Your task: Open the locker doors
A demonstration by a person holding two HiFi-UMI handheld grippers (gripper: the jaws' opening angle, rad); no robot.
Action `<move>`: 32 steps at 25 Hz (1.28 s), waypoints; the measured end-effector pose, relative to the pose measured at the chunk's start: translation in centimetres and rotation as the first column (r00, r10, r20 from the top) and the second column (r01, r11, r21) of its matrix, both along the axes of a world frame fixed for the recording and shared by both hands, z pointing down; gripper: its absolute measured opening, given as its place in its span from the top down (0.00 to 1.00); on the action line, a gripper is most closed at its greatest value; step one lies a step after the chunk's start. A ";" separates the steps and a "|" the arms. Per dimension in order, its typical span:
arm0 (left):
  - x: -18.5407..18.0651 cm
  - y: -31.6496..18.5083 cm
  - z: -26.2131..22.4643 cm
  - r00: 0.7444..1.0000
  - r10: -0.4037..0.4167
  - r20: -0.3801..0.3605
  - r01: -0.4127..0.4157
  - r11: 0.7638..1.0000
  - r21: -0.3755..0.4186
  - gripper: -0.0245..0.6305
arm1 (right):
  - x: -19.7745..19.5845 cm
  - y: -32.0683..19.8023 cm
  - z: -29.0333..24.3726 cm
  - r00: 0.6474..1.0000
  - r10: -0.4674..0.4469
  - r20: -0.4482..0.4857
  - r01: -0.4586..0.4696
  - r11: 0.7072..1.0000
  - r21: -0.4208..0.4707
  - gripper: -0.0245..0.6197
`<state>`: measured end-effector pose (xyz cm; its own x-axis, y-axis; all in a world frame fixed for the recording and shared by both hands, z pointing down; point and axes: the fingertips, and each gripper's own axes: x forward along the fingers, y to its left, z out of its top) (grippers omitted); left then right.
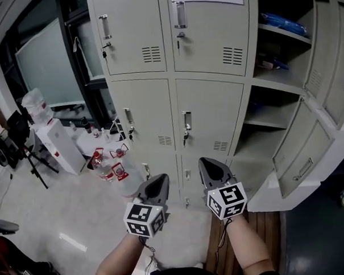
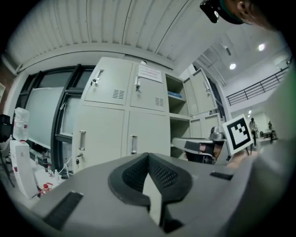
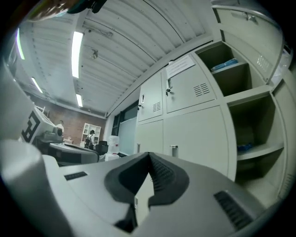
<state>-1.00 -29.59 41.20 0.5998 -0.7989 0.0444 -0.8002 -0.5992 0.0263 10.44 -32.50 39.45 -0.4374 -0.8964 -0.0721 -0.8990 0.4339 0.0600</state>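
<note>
Head view: L tongs (image 1: 157, 182) and R tongs (image 1: 212, 166), 6 o'clock, both clenched on nothing. Beyond, lockers: open doors (image 1: 303, 140) at 3 o'clock, done; closed doors (image 1: 207, 115) at 12 o'clock, approx. two cols left.

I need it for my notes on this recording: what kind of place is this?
Probably a staff or storage corner of a workplace. There is a bank of grey metal lockers, a water dispenser beside them, and spare water jugs on the floor.

Open locker doors (image 1: 301, 159) crowd the right; water bottles (image 1: 115, 170) stand left.
</note>
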 end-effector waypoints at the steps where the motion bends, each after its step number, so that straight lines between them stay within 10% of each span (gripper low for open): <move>1: -1.4 -0.5 0.0 1.000 -0.013 -0.003 0.013 1.000 -0.002 0.96 | -1.6 -0.6 0.1 1.000 -0.016 -0.002 0.016 1.000 -0.005 0.96; 17: -19.1 -8.2 0.9 0.997 -0.062 -0.048 0.061 0.998 -0.020 0.96 | -20.3 -8.4 0.8 0.998 -0.068 -0.014 0.068 0.997 -0.048 0.96; 32: -28.1 -10.2 1.4 0.999 0.010 -0.048 -0.011 1.000 -0.022 0.96 | -30.1 -11.5 1.1 1.000 -0.002 -0.011 0.002 0.998 -0.063 0.96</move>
<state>-29.07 -39.83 42.61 0.6097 -0.7920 0.0326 -0.7915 -0.6062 0.0777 -19.70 -44.00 40.55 -0.4398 -0.8980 -0.0101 -0.8975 0.4390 0.0426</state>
